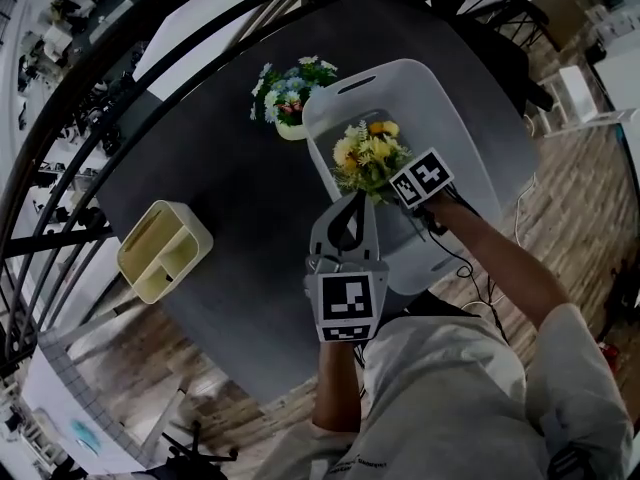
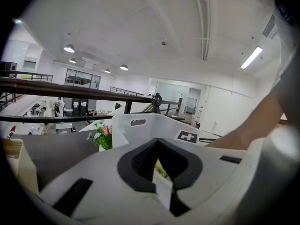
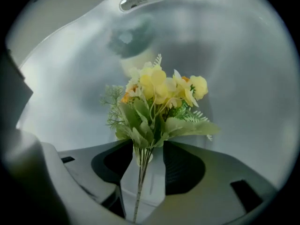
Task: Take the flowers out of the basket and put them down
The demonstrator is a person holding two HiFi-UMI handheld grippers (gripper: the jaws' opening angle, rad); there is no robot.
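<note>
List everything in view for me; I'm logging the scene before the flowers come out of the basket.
table: one, dark grey, under everything.
basket: one, white, on the table's right part.
yellow bouquet: one, yellow with green leaves, inside the basket.
potted flowers: one bunch, blue, white and pink, on the table beside the basket's far left corner.
organiser: one, cream, on the table's left.
railing: one, dark, beyond the table.
floor: brown wood, around the table.
left tool: one, white with black pads, apparently shut on the basket's near rim.
right tool: one, same colours, jaws open around the yellow bouquet's stems, not pressing.
arms: two, one behind each tool.
</note>
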